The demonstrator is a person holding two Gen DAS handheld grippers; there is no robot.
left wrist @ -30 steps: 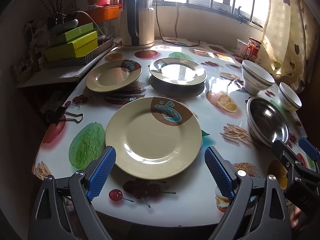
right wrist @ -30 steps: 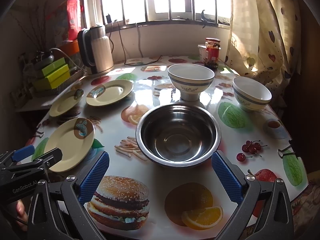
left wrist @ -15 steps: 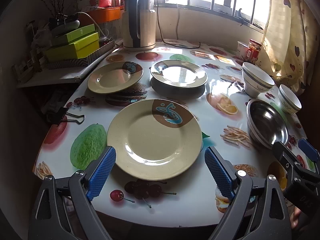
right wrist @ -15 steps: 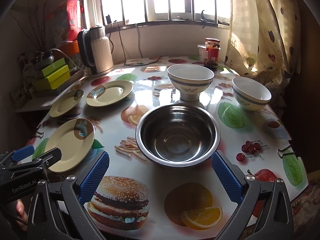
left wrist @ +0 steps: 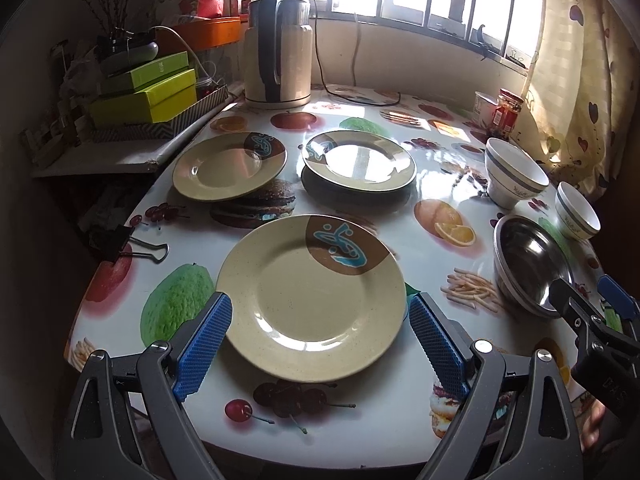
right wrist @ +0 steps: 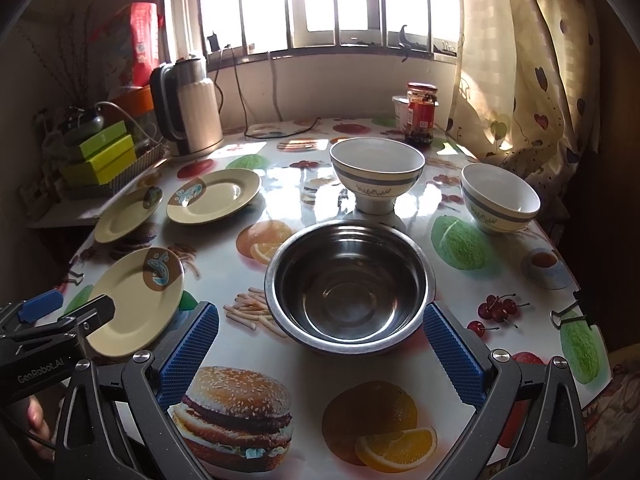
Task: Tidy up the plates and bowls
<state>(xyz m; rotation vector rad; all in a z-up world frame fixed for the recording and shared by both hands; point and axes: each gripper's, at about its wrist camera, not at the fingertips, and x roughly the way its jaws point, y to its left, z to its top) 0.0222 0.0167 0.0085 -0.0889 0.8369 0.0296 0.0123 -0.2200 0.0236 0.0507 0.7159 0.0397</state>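
On the left claw (right wrist: 60, 312), lettering reads "GenRobot.AI".

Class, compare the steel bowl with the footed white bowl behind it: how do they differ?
The steel bowl is shiny bare metal; the white bowl is pale with a grey band. The steel bowl is wider and sits low; the white bowl stands on a raised foot. Both are upright and empty.
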